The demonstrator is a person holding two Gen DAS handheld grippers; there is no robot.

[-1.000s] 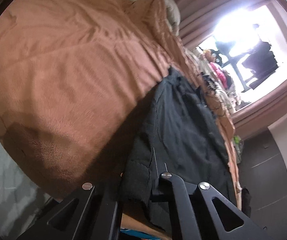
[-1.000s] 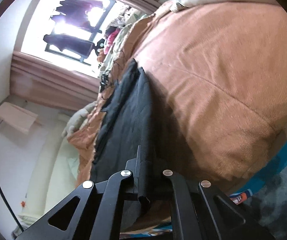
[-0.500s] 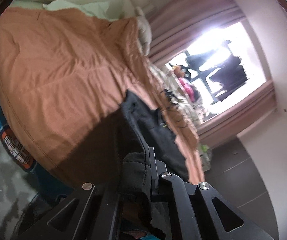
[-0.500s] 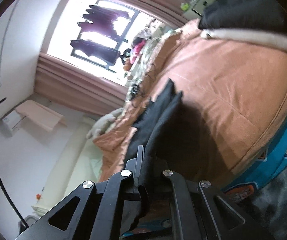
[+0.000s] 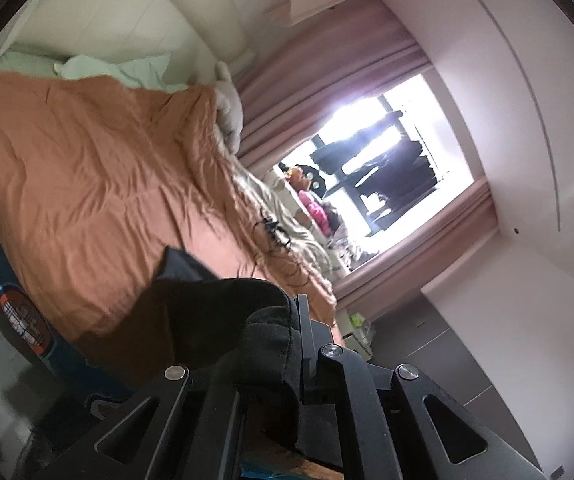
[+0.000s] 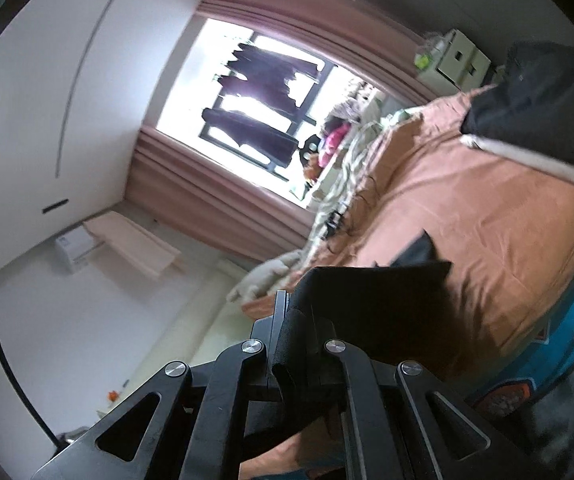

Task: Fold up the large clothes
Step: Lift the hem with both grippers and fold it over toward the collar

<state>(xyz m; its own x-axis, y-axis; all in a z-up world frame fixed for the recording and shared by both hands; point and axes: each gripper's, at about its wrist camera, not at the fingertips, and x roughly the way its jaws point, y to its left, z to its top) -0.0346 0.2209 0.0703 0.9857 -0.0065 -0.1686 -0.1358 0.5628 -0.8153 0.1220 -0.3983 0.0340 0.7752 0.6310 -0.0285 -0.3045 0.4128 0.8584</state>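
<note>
Left wrist view, black garment (image 5: 223,320) clamped, bed-side writing (image 5: 21,320) unreadable

black garment (image 5: 223,316), orange bedspread (image 5: 87,184), dusty pink curtains (image 5: 327,76), teal patterned sheet (image 6: 567,364)

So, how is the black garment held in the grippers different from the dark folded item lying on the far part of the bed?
The black garment is clamped by the right gripper and the left gripper, held above the orange bedspread; the dark folded item rests on a pale layer on the bed. The held garment hangs loose and bunched; the folded item lies flat with straight edges. Both are dark cloth.
</note>
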